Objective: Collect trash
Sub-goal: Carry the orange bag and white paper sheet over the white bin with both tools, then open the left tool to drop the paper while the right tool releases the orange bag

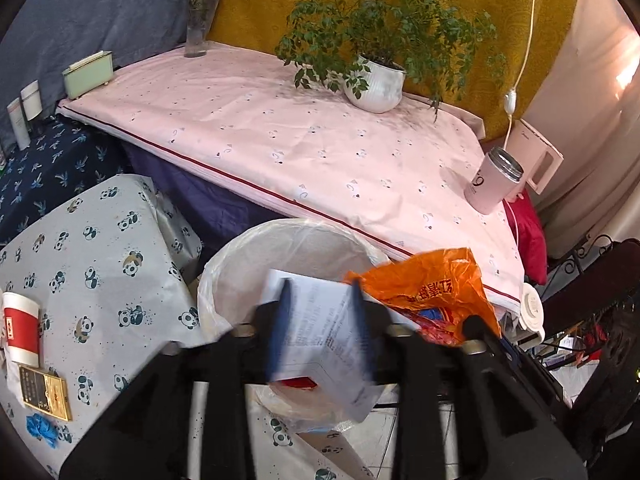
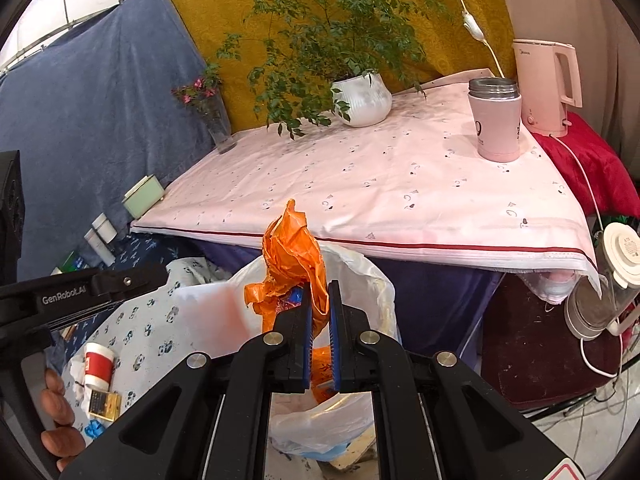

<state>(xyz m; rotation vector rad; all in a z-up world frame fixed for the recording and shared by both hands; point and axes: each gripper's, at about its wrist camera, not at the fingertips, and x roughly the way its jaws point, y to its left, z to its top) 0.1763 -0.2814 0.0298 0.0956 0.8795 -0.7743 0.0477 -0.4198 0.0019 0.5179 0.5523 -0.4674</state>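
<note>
Over the lined trash bin, the left gripper clamps a white box while the right gripper pinches an orange plastic bag.

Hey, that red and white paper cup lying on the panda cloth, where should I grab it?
Grip the paper cup across its red middle band, coming straight down from above. It lies on its side, so the round wall faces up; the gold box crowds one end.

Orange plastic bag, red and blue print seen inside. White carton, grey small print, red patch at base. Translucent white bin liner. Pale pink tablecloth, small dark motifs, dark red stripe at edge. Grey cloth, panda pattern. Paper cup, white with red band.
</note>
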